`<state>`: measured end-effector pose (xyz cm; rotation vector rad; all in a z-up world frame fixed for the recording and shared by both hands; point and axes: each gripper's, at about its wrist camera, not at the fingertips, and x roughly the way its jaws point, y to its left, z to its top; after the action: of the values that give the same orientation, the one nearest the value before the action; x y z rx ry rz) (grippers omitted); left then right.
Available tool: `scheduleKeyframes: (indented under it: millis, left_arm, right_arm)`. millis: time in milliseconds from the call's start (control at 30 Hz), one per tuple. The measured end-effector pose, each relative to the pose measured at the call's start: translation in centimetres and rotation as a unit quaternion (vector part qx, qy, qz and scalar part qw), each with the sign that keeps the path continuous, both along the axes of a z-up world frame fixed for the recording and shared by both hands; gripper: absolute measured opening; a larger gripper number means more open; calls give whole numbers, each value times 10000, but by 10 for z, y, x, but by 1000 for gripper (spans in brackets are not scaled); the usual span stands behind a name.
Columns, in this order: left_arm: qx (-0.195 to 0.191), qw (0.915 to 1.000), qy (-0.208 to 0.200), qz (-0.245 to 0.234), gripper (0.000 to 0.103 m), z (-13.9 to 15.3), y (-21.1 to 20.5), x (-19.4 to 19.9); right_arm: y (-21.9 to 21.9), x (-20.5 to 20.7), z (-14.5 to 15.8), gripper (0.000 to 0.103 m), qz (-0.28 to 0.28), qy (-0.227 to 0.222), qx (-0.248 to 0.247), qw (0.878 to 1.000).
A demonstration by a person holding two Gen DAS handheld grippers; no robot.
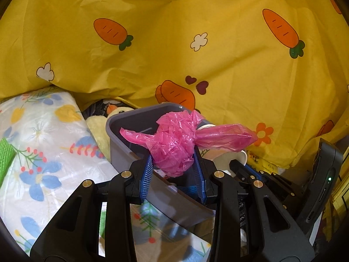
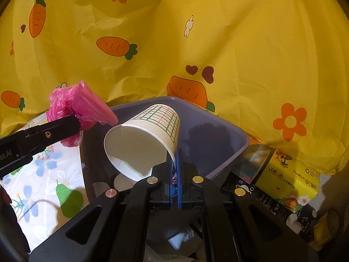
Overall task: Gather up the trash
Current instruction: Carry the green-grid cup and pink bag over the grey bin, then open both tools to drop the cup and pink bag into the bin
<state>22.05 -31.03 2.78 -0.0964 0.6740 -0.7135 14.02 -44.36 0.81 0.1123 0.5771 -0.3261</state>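
Two risks I see: my left hand-held gripper (image 1: 174, 152) holds the pink bag (image 1: 174, 144) loosely over the grey bin (image 2: 229, 131), where it may snag, while my right hand-held gripper (image 2: 175, 159), shut on the paper cup (image 2: 144, 139) rim, could drop it outside.

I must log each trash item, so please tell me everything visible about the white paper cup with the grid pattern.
The white paper cup with green grid lines looks empty and plain white inside. It is tilted, its mouth toward the camera and its base away. The right hand-held gripper pinches its rim, holding it above the open grey plastic bin. Nothing else visibly touches it.
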Motion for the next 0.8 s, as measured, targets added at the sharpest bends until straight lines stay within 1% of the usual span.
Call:
scheduleKeyframes:
  millis: [100,400,700,800]
  left_arm:
    - [-37,9999,91,-43,34,-4,-3,2]
    - [-44,9997,130,-184,34,-10,-13,3]
    - [-172,9994,226,-220,34,-13,-14,5]
    - [-225,9990,307,-246,36,-15,-15,6]
  right_arm:
    - [-3,1,-2,4,-1,37,5,10000]
    - [-9,0,-5,4,-16,59,36,10000]
    - [-9,1,-8,4,17,117,55,9999]
    - [-11,2,-8,4,20,132,57,9999]
